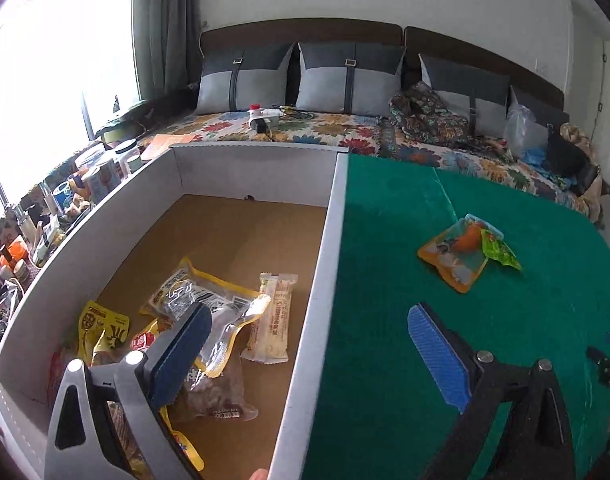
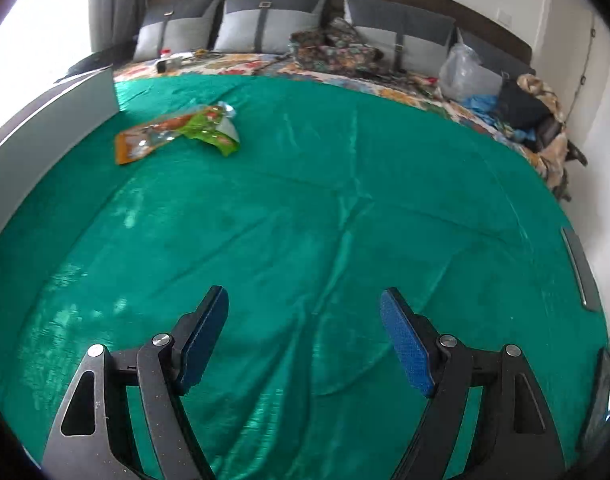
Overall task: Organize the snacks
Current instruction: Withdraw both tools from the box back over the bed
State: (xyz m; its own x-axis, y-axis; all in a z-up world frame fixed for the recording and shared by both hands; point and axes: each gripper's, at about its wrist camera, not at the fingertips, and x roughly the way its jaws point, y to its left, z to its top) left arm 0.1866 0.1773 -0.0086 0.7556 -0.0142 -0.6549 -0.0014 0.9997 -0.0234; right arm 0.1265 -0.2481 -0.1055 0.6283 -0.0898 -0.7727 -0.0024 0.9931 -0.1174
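A white cardboard box (image 1: 325,264) with a brown floor stands on the green cloth (image 1: 465,360). Inside it lie a clear-and-yellow pouch (image 1: 201,300), a cream snack bar (image 1: 271,320), a yellow packet (image 1: 99,330) and a brown pack (image 1: 221,396). My left gripper (image 1: 308,312) is open and straddles the box's right wall, holding nothing. An orange pouch (image 1: 455,256) and a green packet (image 1: 499,250) lie together on the cloth. The right wrist view shows the same orange pouch (image 2: 145,142) and green packet (image 2: 215,128) far ahead to the left. My right gripper (image 2: 304,294) is open and holds nothing.
The box's outer wall (image 2: 53,120) borders the cloth (image 2: 305,200) on the left. Behind lies a bed with a floral cover (image 1: 325,128), grey pillows (image 1: 349,80) and a plastic bag (image 2: 465,72). Jars and bottles (image 1: 97,172) crowd a ledge left of the box.
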